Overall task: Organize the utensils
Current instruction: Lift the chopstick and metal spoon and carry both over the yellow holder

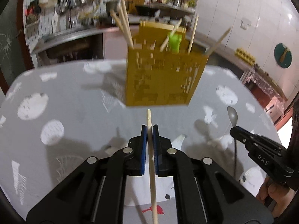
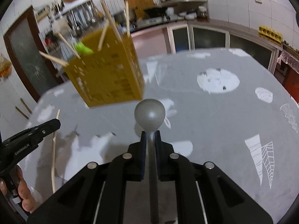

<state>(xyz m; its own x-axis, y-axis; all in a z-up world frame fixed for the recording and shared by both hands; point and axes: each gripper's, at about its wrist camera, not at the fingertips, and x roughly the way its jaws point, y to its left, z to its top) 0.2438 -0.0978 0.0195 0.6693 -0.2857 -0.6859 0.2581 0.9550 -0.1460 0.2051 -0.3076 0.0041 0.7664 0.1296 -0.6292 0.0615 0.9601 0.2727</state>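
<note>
The left hand-held gripper point(image 1: 149, 128) is pinching a single wooden chopstick point(image 1: 151, 160) between its blue pads, just in front of the yellow perforated utensil holder point(image 1: 164, 78) that is standing on the desk point(image 1: 65, 112). The right hand-held gripper point(image 2: 150, 134) is clamping the neck of a grey metal spoon point(image 2: 149, 113), its bowl pointing toward the holder's near bottom corner. The chopstick is looking light, stiff and smooth, so it is likely to pivot in a two-pad pinch; a hold nearer its middle is probably steadying it best. The spoon is heavier at the bowl and slick, so gripping close under the bowl is limiting its swing. Several chopsticks and a green item point(image 1: 174, 43) are already sticking out of the holder.
</note>
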